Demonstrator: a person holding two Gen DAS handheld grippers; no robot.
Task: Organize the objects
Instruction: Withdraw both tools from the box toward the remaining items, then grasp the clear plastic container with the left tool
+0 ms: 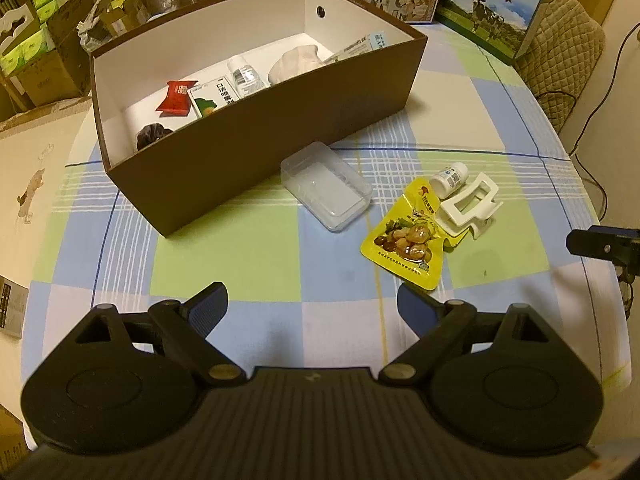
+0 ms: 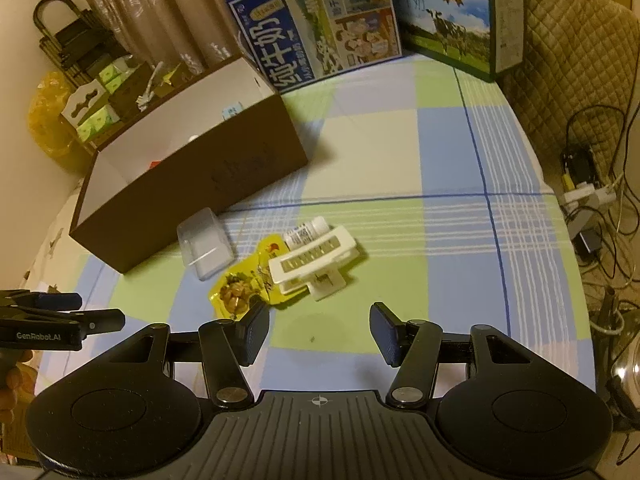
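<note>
A brown box [image 1: 256, 148] [image 2: 224, 172] with a white inside holds several small items: a red packet [image 1: 173, 98], a green-white carton [image 1: 210, 100], a small bottle [image 1: 245, 74]. In front of it on the checked cloth lie a clear plastic case [image 1: 326, 190] [image 2: 206, 250], a yellow snack pouch [image 1: 408, 236] [image 2: 244, 286], a small white bottle [image 1: 450, 178] [image 2: 306, 234] and a white hair claw [image 1: 470, 206] [image 2: 314, 266]. My left gripper [image 1: 312, 310] [image 2: 60, 312] is open and empty, short of these items. My right gripper [image 2: 318, 334] is open and empty too, just before the pouch and claw.
Milk cartons [image 2: 316, 32] [image 1: 486, 4] stand at the table's far edge behind the box. A quilted chair back [image 2: 572, 60] and cables [image 2: 592, 200] lie to the right. Stacked boxes [image 1: 44, 48] sit off the table at left.
</note>
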